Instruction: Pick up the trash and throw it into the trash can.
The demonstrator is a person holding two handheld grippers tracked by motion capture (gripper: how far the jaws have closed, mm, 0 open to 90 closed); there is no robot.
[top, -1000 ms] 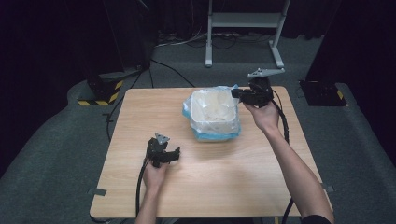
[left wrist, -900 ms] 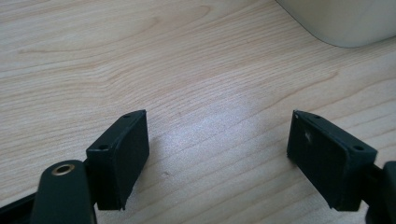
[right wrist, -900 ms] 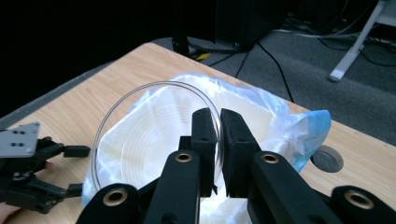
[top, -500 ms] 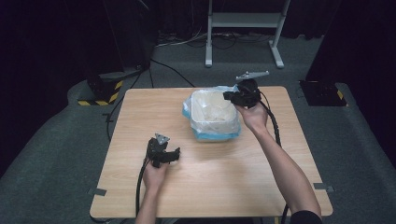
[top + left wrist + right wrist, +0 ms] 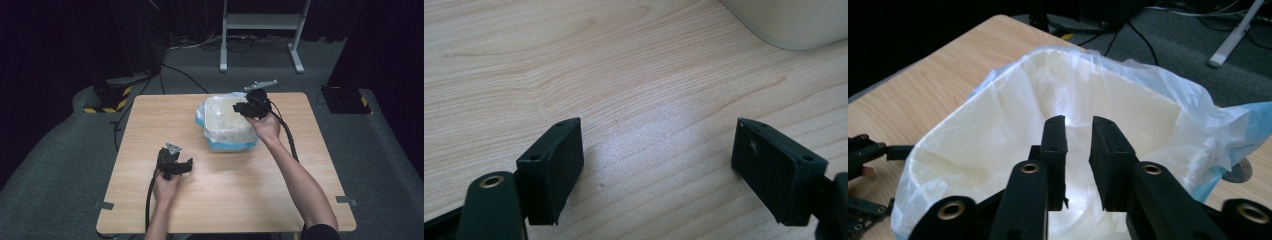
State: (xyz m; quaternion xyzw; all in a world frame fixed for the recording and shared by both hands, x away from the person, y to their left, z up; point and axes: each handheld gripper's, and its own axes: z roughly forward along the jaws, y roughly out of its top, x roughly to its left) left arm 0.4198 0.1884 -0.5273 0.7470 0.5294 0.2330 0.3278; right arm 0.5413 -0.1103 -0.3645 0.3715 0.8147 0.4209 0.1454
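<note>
Right tongs: we see the black two-jaw right gripper [image 5: 240, 107] at the upper centre of the high view, over the bin's right rim; its jaws have just been opening and now stand a narrow gap apart, with nothing between them.
Left tongs: the black two-jaw left gripper [image 5: 186, 165], lower left of centre, rests on the table with jaws spread wide and empty.
Task's thing: the off-white plastic bin lined with a thin translucent bag edged in blue [image 5: 227, 122] sits centre-right on the table; in the right gripper view its mouth lies just beyond the pads.
Risk, liner: we judge that closing on the loose film alone could drag the bag out of the bin or tear it.
Risk, bin: a sideways pull might slide or tip the light bin, since the left gripper stands well apart and steadies nothing.
Surroundings: light wooden table [image 5: 150, 115]; grey metal stand [image 5: 260, 22], upper centre; yellow-and-black striped block [image 5: 111, 100], upper left.
Obstruction: we see nothing between gripper and rim.
</note>
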